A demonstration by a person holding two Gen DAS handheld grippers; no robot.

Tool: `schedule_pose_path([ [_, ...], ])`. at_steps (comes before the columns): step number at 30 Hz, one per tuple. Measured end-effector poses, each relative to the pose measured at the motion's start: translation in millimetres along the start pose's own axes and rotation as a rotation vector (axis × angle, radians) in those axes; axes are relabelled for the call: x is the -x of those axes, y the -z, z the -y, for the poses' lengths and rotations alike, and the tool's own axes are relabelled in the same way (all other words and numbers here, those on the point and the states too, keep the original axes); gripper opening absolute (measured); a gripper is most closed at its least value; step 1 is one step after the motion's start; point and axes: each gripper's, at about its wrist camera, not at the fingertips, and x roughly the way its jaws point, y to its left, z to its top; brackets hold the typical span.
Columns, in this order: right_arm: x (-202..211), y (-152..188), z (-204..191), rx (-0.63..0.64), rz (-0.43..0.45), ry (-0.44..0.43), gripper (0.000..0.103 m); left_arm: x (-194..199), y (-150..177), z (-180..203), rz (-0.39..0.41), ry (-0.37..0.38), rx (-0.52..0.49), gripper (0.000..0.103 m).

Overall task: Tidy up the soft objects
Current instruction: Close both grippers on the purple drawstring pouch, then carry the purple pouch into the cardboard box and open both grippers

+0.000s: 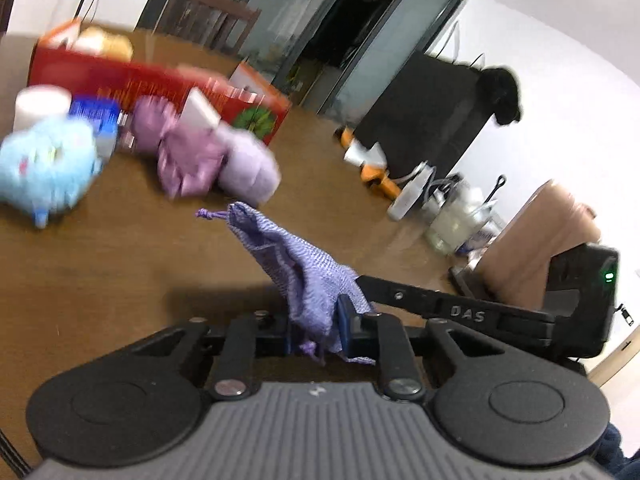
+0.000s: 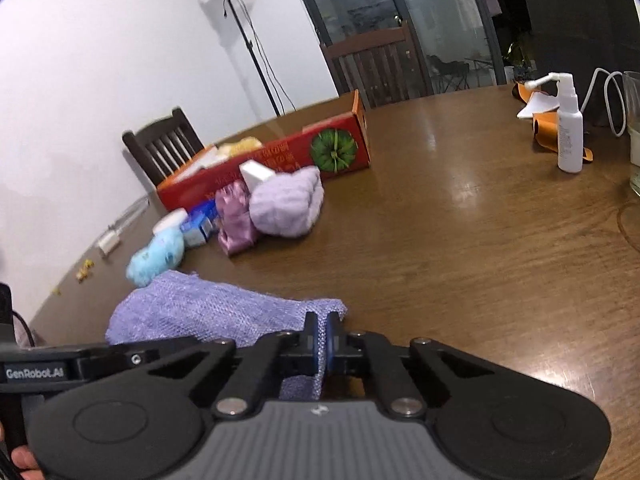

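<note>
Left wrist view: left gripper [image 1: 316,330] clamped on purple mesh pouch [image 1: 298,270], fabric bunched between fingers, drawstring end pointing away over brown table [image 1: 120,272].

Right wrist view: right gripper [image 2: 322,346] pinched tight on pouch edge, body spreading left of fingers.

I'm seeing the left gripper [image 1: 316,330]: black linkage arms, silver screws, blue pads, ribbed grey housing, round black caps at 4 and 8 o'clock. The right gripper [image 2: 322,344] is matching it, its side bar showing white "GenRobot.AI" lettering.
</note>
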Motion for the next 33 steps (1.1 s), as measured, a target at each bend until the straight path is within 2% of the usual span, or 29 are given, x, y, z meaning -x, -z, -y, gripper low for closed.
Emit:
schedule_pose_path([
  [4,5,-30,-8,0.019,0.081,-0.047,0.003,11,-35,6,0.105,0.04,-0.053,0.02],
  [8,1,-69,-18,0.067,0.152,-0.052,0.003,6,-79,5,0.163,0.03,-0.099,0.02],
  [10,-6,-97,-23,0.108,0.199,-0.057,0.003,-1,-105,3,0.191,0.02,-0.114,0.02],
  [12,-25,-130,-20,0.096,0.221,-0.08,0.003,-14,-133,-5,0.222,0.015,-0.105,0.02],
  [14,-51,-157,-15,0.071,0.207,-0.09,0.003,-30,-157,-17,0.234,0.008,-0.072,0.02],
  [18,-112,-203,-16,0.11,0.186,-0.021,0.003,-83,-201,-58,0.197,-0.037,0.043,0.02],
  [22,-181,-231,-23,0.206,0.112,0.095,0.003,-124,-216,-87,0.144,-0.106,0.118,0.021],
  [25,-219,-237,-27,0.264,0.038,0.167,0.003,-144,-217,-95,0.097,-0.148,0.094,0.023],
  [27,-236,-236,-32,0.314,0.002,0.214,0.003,-149,-212,-96,0.071,-0.184,0.066,0.035],
  [28,-241,-235,-31,0.326,-0.017,0.23,0.003,-147,-208,-97,0.057,-0.191,0.059,0.048],
  [30,-243,-230,-29,0.322,-0.031,0.237,0.004,-139,-201,-97,0.068,-0.178,0.033,0.055],
  [32,-239,-225,-30,0.334,-0.028,0.255,0.007,-129,-197,-91,0.081,-0.193,-0.011,0.065],
  [33,-235,-222,-31,0.339,-0.024,0.257,0.008,-122,-197,-88,0.088,-0.209,-0.032,0.066],
])
